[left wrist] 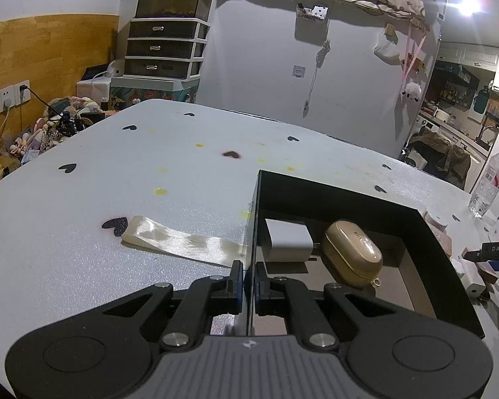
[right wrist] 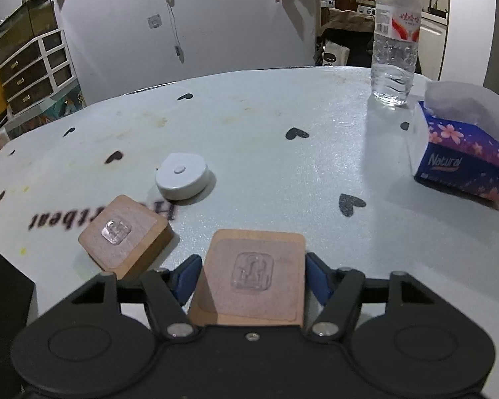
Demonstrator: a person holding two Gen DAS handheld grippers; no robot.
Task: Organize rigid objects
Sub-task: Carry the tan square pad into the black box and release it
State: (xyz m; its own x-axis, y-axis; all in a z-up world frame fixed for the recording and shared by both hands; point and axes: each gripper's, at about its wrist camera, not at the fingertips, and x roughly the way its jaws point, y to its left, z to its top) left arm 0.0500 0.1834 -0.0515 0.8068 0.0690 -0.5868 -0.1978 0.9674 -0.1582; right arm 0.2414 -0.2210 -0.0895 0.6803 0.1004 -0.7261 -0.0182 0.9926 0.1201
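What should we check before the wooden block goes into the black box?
1. Block sits between the right tongs: ok.
2. Pads pressing both sides of it: cannot tell.
3. Left tongs shut on the box wall, steadying it: ok.
4. Room left in the box beside the charger and gold case: ok.
5. Second block sits clear of the gripped one: ok.
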